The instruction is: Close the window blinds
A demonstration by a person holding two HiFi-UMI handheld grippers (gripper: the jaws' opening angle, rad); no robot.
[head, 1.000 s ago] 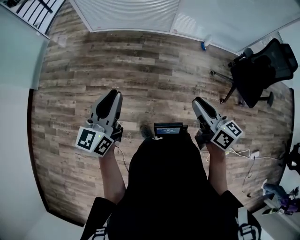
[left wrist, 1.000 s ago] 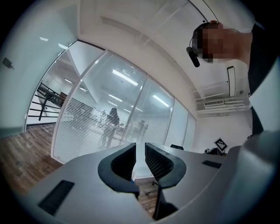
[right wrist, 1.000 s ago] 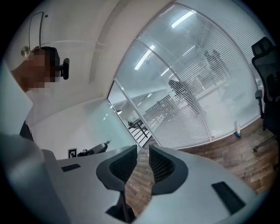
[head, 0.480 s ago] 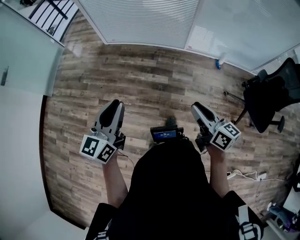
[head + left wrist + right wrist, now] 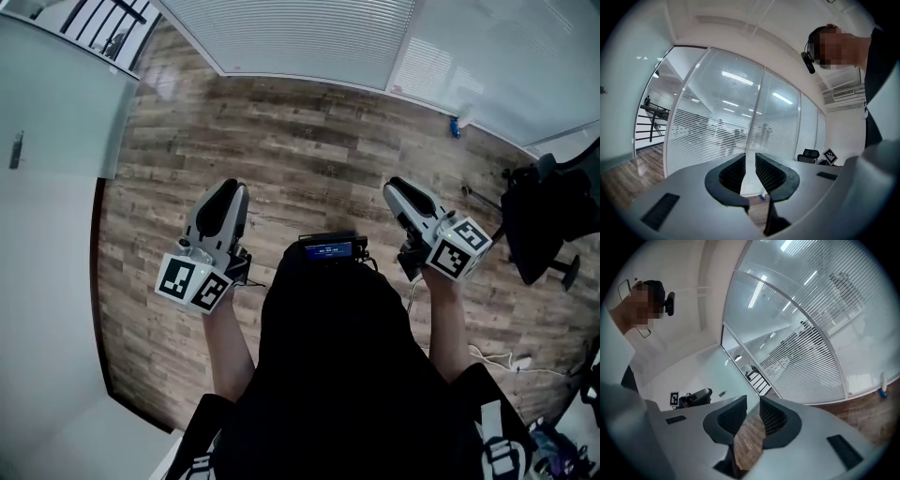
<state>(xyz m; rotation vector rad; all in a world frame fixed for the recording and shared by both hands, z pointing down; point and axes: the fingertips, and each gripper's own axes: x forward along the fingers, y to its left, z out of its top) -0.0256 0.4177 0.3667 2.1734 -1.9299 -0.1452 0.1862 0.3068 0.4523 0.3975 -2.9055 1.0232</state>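
White slatted blinds [image 5: 300, 37] hang behind a glass wall along the far side of the wooden floor. In the left gripper view the blinds [image 5: 703, 136] let the room behind show through their slats. The right gripper view has the blinds [image 5: 811, 364] to its right. My left gripper [image 5: 228, 190] is held at waist height, well short of the glass, its jaws a little apart with nothing between them. My right gripper [image 5: 396, 187] is at the same height, also slightly apart and empty. No cord or wand is visible.
A black office chair [image 5: 553, 220] stands at the right. A small blue object [image 5: 456, 127] lies at the foot of the glass. Cables [image 5: 497, 358] trail on the floor at the right. A white wall [image 5: 47, 187] bounds the left side, with a black railing [image 5: 103, 23] beyond it.
The blinds and glass wall have come lower and larger in the head view, and the chair has slid toward the right edge. Both grippers keep the same pose.
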